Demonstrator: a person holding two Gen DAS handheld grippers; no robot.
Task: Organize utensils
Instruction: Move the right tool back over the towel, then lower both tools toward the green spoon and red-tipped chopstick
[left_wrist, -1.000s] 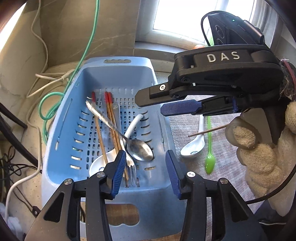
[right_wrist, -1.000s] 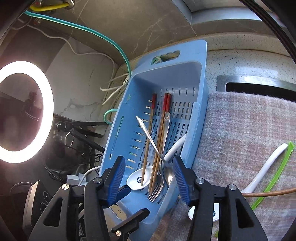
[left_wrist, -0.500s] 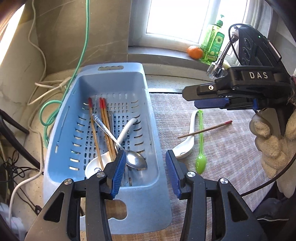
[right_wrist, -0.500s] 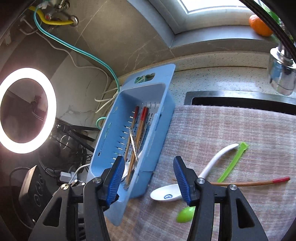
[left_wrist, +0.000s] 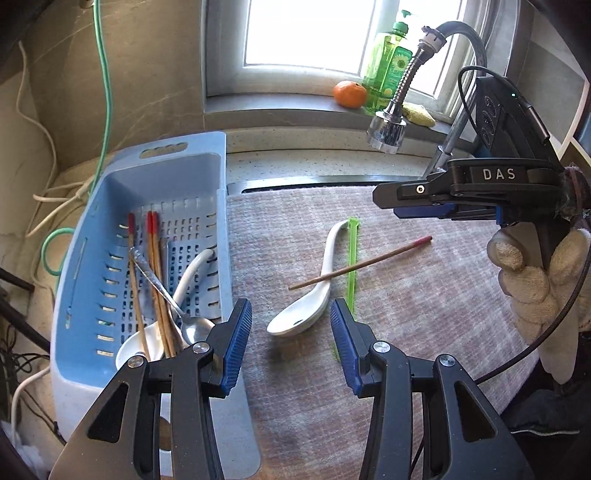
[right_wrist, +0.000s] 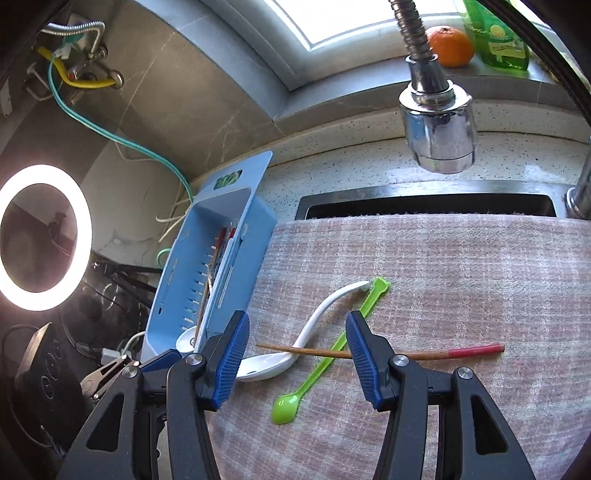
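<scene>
**Utensil Sorting: Both Tools Above the Mat, Nothing Gripped**

The left tool (left_wrist: 291, 341) hangs over the near edge of the woven mat (left_wrist: 424, 314), its blue pads apart with nothing clamped between them. The bowl of the white ceramic spoon (left_wrist: 301, 319) appears in the gap between the pads, lying on the mat below them.

The right tool (right_wrist: 295, 354) is held by a gloved hand (left_wrist: 535, 280) over the same mat. Its jaws are closing, yet the pads press on nothing; they frame the loose utensils beneath.

Three utensils lie on the mat, which covers the sink (right_wrist: 424, 203) in the counter (right_wrist: 351, 166):
- the white ceramic spoon, bowl towards the tools;
- a green plastic spoon (right_wrist: 325, 358), just beside the white one;
- a single red-tipped chopstick (right_wrist: 388, 353), resting across both spoon handles.

The blue slotted basket (left_wrist: 92, 258) stands along the mat's left edge. It contains three red-tipped chopsticks (left_wrist: 155, 280), a metal spoon (left_wrist: 173, 299) and a second white spoon (left_wrist: 147, 332), with bowls at the near end.

A faucet head (right_wrist: 437, 129) hangs above the sink. An orange (left_wrist: 350, 94) and a green bottle (left_wrist: 388, 66) stand on the window sill.
</scene>
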